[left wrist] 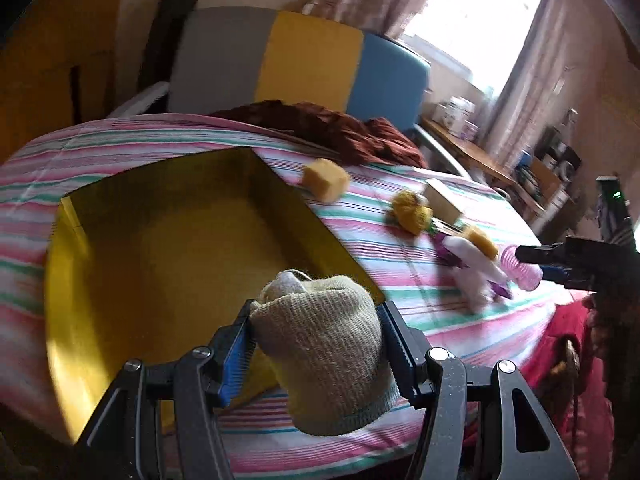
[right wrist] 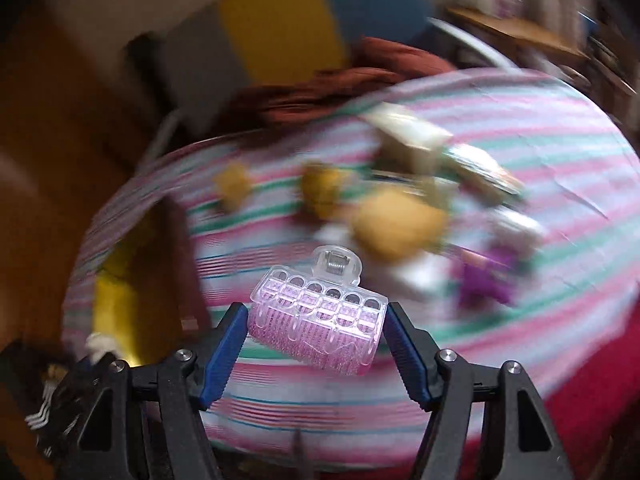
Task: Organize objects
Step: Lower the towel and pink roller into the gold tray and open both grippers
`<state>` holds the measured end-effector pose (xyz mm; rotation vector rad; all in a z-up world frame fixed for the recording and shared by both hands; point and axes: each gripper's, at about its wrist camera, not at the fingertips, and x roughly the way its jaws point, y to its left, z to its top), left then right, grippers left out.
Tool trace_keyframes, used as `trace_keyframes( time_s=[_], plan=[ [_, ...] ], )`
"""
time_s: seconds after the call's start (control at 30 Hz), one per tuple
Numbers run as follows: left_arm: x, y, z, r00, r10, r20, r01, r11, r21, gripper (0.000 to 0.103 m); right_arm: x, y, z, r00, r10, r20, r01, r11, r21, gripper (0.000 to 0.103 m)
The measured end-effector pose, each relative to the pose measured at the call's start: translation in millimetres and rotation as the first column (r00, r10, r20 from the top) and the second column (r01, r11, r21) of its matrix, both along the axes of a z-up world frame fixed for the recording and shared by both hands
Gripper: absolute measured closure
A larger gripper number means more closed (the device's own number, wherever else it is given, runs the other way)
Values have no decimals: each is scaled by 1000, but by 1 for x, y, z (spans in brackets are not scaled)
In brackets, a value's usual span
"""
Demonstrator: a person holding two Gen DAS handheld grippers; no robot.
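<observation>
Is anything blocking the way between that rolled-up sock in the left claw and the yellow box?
Nothing visible does. The left gripper holds the rolled sock right at the near corner of the yellow box, whose top is open and whose inside looks bare. The sponge cube and other bits lie off to the side on the striped sheet.

Ahead and left of the left tool (left wrist: 316, 344), the yellow box (left wrist: 176, 240) lies open and bare inside, only its near wall standing between. To that tool's right, the striped bed (left wrist: 420, 280) is crowded: a sponge cube (left wrist: 325, 179), a yellow tuft (left wrist: 410, 210), a small carton (left wrist: 442, 198) and a white toy (left wrist: 476, 272) lie close together. Under the right tool (right wrist: 312, 332) the stripes are bare, with the clutter just beyond.
</observation>
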<state>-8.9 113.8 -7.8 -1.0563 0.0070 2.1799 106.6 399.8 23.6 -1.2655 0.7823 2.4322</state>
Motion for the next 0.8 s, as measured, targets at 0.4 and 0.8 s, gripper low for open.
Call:
trace_keyframes(
  time_s=[0.4,0.8],
  plan=[
    [-24,-95,-3,947,314,-60,-319,942,-100,45,-132,-163,-36,883,469,-37,-470,883,-21,31],
    [-20,-117,4,883,447,-142,-463,879,-113,9,-128,-212,-48,820,572,17,-560,795,233,11]
  ],
)
